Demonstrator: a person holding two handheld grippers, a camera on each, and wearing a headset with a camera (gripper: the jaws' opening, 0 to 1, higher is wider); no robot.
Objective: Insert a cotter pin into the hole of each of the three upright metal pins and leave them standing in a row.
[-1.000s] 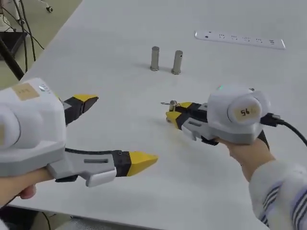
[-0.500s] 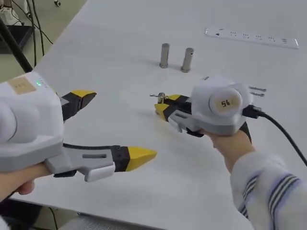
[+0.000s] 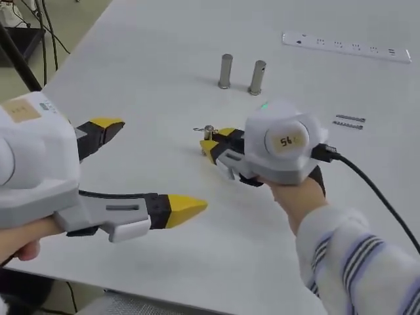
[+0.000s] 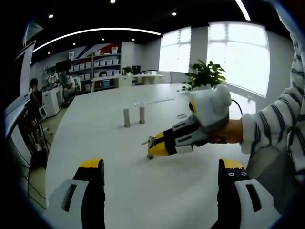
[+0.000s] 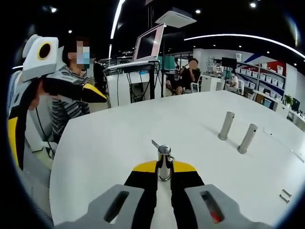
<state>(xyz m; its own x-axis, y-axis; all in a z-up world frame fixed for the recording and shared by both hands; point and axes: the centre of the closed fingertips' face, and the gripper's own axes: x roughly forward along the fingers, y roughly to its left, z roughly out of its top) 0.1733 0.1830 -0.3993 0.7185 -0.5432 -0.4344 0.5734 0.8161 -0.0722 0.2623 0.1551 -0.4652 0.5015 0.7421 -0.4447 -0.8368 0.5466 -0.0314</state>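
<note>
Over the smooth white table (image 3: 164, 59) the right gripper (image 3: 210, 143) clamps a shiny cylindrical metal pin (image 5: 164, 162), whose thin wire cotter pin (image 5: 155, 143) reads clearest in the right gripper view; the left gripper (image 3: 149, 164) gapes wide.

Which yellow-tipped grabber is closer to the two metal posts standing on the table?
Right. The right gripper, shut on a third pin, sits just short of the standing pins; the left gripper hangs open farther back, to their left.
</note>
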